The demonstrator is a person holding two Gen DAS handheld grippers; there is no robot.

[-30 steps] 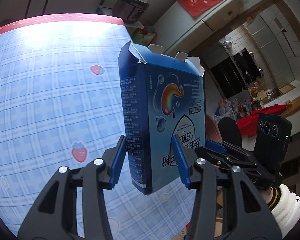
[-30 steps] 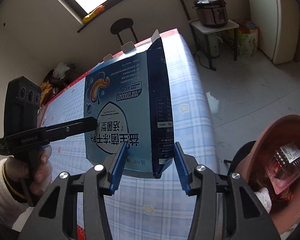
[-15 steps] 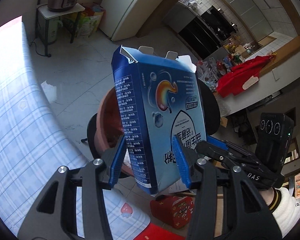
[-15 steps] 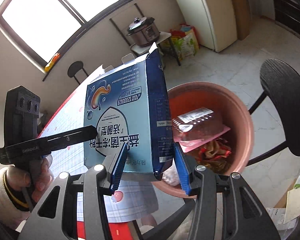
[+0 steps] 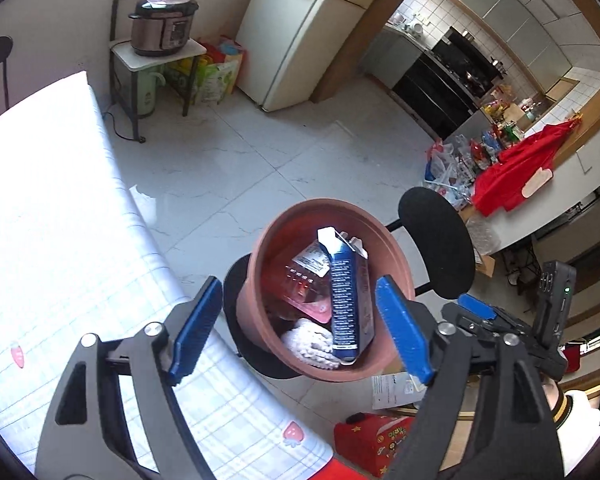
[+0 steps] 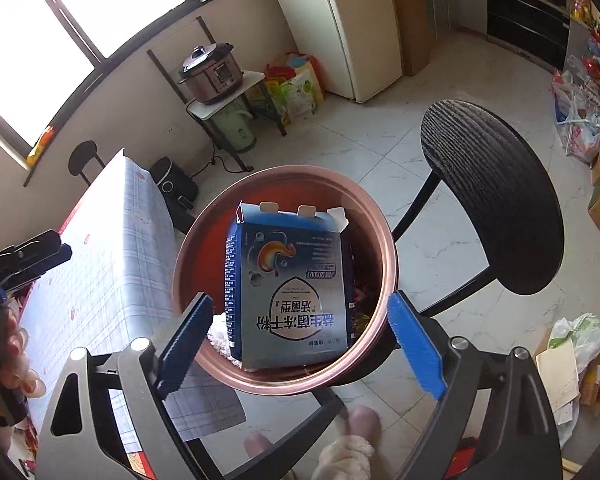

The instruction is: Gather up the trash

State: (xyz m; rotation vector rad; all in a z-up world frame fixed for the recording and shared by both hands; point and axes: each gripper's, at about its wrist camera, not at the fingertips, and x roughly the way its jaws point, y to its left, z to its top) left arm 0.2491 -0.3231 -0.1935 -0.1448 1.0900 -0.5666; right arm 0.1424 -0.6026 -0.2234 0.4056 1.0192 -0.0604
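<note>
A blue carton (image 6: 288,284) with white lettering lies inside the terracotta-coloured bin (image 6: 384,240), which rests on a black chair seat. In the left wrist view the same carton (image 5: 348,304) stands on edge in the bin (image 5: 260,264), on top of a clear plastic tray (image 5: 308,280) and white cloth (image 5: 308,340). My left gripper (image 5: 300,328) hovers above the bin, jaws opening wide, nothing between the pads. Over the bin too, my right gripper (image 6: 300,344) has its jaws opening, with the carton below them and untouched.
A table with a blue checked cloth (image 5: 60,240) borders the bin on the left. A black round chair back (image 6: 492,196) stands to the right. A red box (image 5: 372,440) and papers lie on the floor. A pressure cooker (image 5: 164,28) and fridge (image 5: 300,32) stand at the far wall.
Both grippers carried the blue carton from over the table to above the bin, then opened; the carton dropped into the bin.
</note>
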